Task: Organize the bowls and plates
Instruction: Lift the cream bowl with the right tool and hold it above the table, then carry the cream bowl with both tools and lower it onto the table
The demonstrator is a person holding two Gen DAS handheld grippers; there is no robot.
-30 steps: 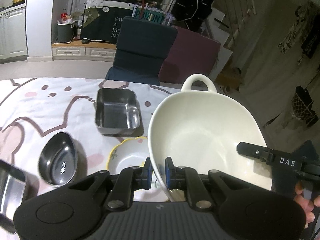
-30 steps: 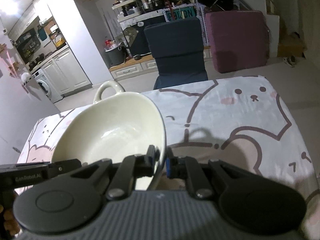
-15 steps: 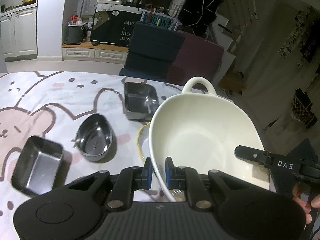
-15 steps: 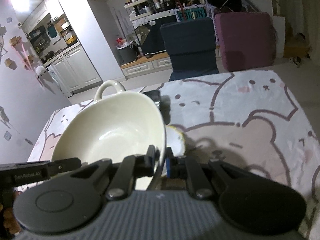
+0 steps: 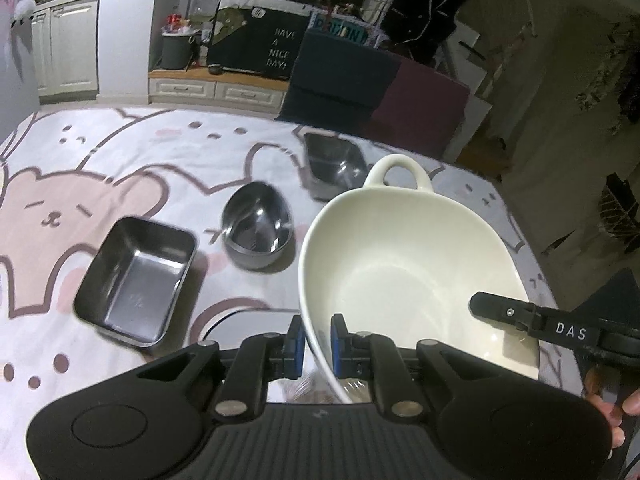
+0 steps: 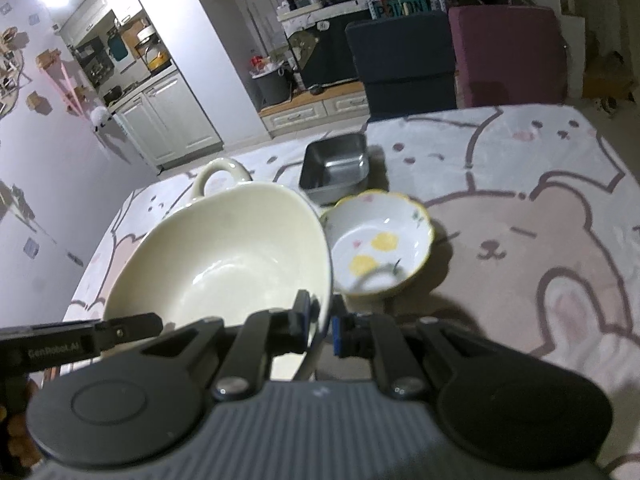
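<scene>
A: Where is the big white bowl (image 5: 408, 264) right now?

B: Held over the table (image 5: 120, 152), above its right-hand part as the left wrist view shows it. The left gripper (image 5: 317, 346) pinches the rim on one side; the right gripper (image 6: 320, 328) pinches the opposite rim. Both sets of pads press on the wall.

A: How do you expect it to handle?

B: It looks like glazed ceramic: stiff, likely heavy, slick and breakable. A rim grip on both sides suits it, since one pinch alone would probably let it tip or slide. The loop handle (image 5: 396, 172) at the far end stays free.

A: What lies beneath?

B: The flowered bowl (image 6: 380, 244) sits just beside it in the right wrist view, with the square steel tray (image 6: 334, 168) behind, nearer the far edge. An oval steel bowl (image 5: 258, 236) and a second steel tray (image 5: 136, 284) lie toward the middle.
</scene>
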